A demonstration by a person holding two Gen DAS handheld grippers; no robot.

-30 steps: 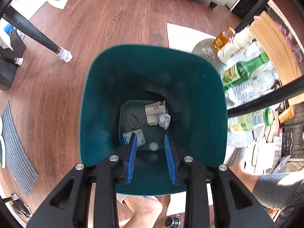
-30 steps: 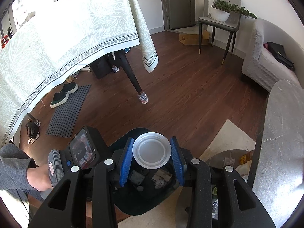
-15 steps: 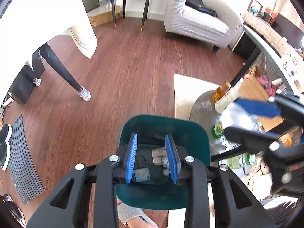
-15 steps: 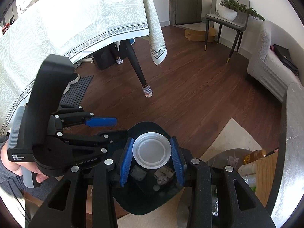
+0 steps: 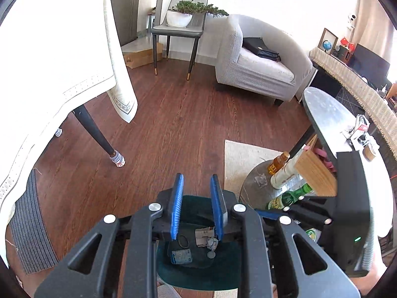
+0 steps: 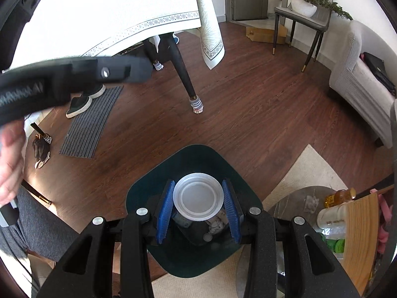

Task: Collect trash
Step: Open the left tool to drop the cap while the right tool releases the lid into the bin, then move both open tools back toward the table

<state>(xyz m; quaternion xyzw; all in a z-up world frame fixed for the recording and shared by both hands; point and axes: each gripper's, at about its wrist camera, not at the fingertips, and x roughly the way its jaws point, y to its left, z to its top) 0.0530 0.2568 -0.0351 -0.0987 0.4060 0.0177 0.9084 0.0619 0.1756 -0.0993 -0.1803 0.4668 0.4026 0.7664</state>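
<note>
**Two wrist views, one bin shared**

Both fisheye views are angled steeply down along the fingers. The dark green bin point(image 5: 198, 273) is seen close below in each, and the chair point(image 6: 301, 17), sofa point(image 5: 260, 67) and draped table point(image 6: 111, 12) are shared.

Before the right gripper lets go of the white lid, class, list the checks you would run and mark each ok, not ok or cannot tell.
1. White lid gripped between the right gripper's blue pads: ok.
2. Lid over the mouth of the green bin: ok.
3. Bin has room; only a few scraps lie at the bottom: ok.
4. Left gripper holds nothing, jaws closing: ok.
5. Left gripper clear of the drop path, off to the left in the right wrist view: ok.
6. Height of the lid above the bin rim: cannot tell.
</note>
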